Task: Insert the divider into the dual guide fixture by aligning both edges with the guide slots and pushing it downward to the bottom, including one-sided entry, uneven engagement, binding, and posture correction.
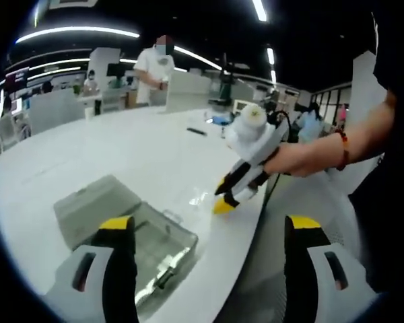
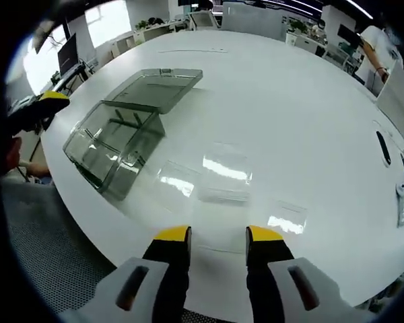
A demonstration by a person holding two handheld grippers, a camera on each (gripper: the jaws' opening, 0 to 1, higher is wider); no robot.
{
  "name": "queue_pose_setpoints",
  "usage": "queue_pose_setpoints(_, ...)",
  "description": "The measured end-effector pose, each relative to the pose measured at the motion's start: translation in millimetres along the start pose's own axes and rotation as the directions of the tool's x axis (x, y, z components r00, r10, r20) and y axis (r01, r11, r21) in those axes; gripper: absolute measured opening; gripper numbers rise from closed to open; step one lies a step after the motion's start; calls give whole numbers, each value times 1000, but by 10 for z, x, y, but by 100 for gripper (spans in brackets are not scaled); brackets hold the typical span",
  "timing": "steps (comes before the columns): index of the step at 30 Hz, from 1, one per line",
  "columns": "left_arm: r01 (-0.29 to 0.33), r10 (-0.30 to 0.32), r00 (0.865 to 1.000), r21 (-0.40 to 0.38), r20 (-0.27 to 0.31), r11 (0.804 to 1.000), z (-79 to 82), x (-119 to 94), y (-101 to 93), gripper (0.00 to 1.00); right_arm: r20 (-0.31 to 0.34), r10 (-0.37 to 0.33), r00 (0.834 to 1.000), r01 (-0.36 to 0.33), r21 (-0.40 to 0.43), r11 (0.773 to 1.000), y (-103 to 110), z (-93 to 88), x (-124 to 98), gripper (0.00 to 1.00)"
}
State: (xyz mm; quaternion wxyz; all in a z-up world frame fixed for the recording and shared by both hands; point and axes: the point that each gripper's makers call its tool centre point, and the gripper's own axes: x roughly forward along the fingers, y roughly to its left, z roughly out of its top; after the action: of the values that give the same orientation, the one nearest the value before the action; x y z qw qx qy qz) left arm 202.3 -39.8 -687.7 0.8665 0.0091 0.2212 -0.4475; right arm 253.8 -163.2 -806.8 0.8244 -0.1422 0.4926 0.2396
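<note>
Now, in the left gripper view, the left claw [image 1: 211, 232] stands released, its two yellow-tipped jaws wide apart with nothing between them. Just ahead of its left jaw, a clear plastic box [image 1: 158, 249] with its hinged lid [image 1: 94, 204] laid open rests near the edge of the round white worktop [image 1: 108, 151]. Ahead and to the right of this claw, the right claw [image 1: 223, 199] hangs tilted downward over the worktop edge, held by a hand [image 1: 293, 160]; its yellow tips sit close together, and whether they pinch anything cannot be told. Far beyond, a person in a white shirt [image 1: 154, 70] stands behind the worktop.

Next, in the right gripper view, the right claw [image 2: 219, 237] has its jaws a small gap apart, empty, poised over the worktop [image 2: 289, 114]. Ahead and to the left lies the open clear box [image 2: 111, 145], dark slotted ribs visible inside it, its lid [image 2: 156, 87] flat beyond it. Directly ahead of the jaws, transparent flat pieces [image 2: 215, 176] lie on the white surface, apart from the box; which one is the divider cannot be told. At the far left, a yellow tip of the left claw [image 2: 50, 99] shows.
</note>
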Motion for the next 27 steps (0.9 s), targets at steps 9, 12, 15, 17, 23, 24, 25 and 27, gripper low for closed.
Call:
queue_pose_setpoints(9,-50,52,998,-45,40,998,89,1,98,87,62,7,998,-7,-6,1000,42,143,-159,28)
queue_pose_setpoints(12,-59,62,997,-60,48,996,95,3,131,87,82,12,997,-11,-12,1000,55,201,-209,28)
queue_pose_setpoints(15,-70,75,996,-86,52,994,101,4,173,84,108,19,994,-17,-18,1000,86,268,-268,28)
queue_pose_setpoints(17,-75,81,995,-98,55,992,105,4,180,82,117,21,993,-18,-23,1000,104,289,-289,28)
queue_pose_setpoints(23,-84,100,992,-179,80,980,128,2,179,72,149,32,988,-27,-31,999,189,331,-365,28)
queue_pose_setpoints(24,-82,101,991,-194,87,977,133,0,179,72,153,35,988,-30,-36,999,210,337,-378,28)
queue_pose_setpoints(25,-81,101,991,-197,92,977,139,-2,176,72,155,38,987,-33,-39,999,225,340,-386,28)
queue_pose_setpoints(27,-94,113,989,-198,91,976,135,-15,184,72,161,50,986,-43,-47,998,274,354,-411,28)
